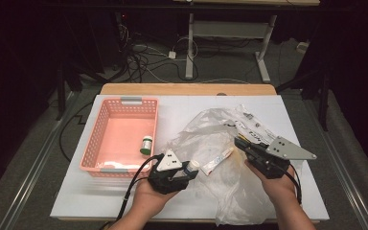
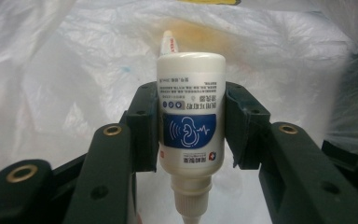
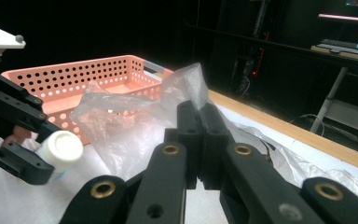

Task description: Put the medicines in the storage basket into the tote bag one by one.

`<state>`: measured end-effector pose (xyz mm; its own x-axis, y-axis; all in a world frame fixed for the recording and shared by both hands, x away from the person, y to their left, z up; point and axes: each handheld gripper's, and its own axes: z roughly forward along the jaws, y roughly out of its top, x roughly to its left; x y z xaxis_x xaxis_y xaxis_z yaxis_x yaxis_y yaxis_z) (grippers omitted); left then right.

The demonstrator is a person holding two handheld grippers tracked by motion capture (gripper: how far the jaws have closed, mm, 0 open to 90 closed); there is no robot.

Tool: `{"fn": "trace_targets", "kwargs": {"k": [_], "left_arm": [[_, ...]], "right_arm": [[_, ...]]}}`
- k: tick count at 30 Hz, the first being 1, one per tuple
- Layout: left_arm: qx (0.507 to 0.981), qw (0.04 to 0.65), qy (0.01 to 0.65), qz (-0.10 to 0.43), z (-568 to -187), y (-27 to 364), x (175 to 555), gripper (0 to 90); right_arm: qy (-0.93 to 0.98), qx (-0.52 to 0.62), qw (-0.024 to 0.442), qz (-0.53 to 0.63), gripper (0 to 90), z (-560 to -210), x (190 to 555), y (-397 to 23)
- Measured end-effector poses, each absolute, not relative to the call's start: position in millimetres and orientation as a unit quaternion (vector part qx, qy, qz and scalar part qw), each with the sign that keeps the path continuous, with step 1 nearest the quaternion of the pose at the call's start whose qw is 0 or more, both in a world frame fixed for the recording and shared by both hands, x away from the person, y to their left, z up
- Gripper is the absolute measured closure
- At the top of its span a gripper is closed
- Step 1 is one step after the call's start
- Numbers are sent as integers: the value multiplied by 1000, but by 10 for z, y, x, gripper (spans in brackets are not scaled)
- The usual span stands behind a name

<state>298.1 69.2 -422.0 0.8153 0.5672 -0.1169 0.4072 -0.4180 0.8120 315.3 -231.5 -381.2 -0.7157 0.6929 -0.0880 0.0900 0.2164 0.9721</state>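
Left gripper (image 2: 191,126): your jaws are clamped on a small white plastic dropper bottle with a blue label (image 2: 191,121), gripped across its body, base pointing away from you, nozzle cap toward your hand.

Right gripper (image 3: 199,128): your jaws are closed tight on a fold of the thin clear plastic bag (image 3: 121,121), pinching it up off the table.

Where the bottle is: in the high view it sits in your left gripper (image 1: 184,173) just near-right of the pink perforated plastic basket (image 1: 96,141), right at the bag's left edge (image 1: 211,139).

Step in hand, as I judge it: you look to be lifting the bottle clear of the bag, bound for the basket, where a small white bottle with a green cap (image 1: 146,143) already lies.

Doing it well: keep the pinch firm with your right gripper (image 1: 249,146) so the film doesn't trail after the bottle. Hold your left squeeze even; the body is smooth and round, so it could slip or swivel.

Also in the bag: a white tube with red print (image 1: 218,160) lies between your two grippers, under the film.

Table: a white board on the table (image 1: 100,191) carries everything.
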Motion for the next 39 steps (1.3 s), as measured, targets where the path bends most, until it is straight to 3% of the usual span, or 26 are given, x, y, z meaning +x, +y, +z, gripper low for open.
{"fn": "trace_targets", "kwargs": {"k": [19,39], "left_arm": [[851,444,269,84,-4380,25,3269,577],[858,426,274,87,-4627,-413,3504,576]], "right_arm": [[729,268,269,570,897,-3795,3160,-2350],[729,270,267,570,897,-3813,3186,-2358]]}}
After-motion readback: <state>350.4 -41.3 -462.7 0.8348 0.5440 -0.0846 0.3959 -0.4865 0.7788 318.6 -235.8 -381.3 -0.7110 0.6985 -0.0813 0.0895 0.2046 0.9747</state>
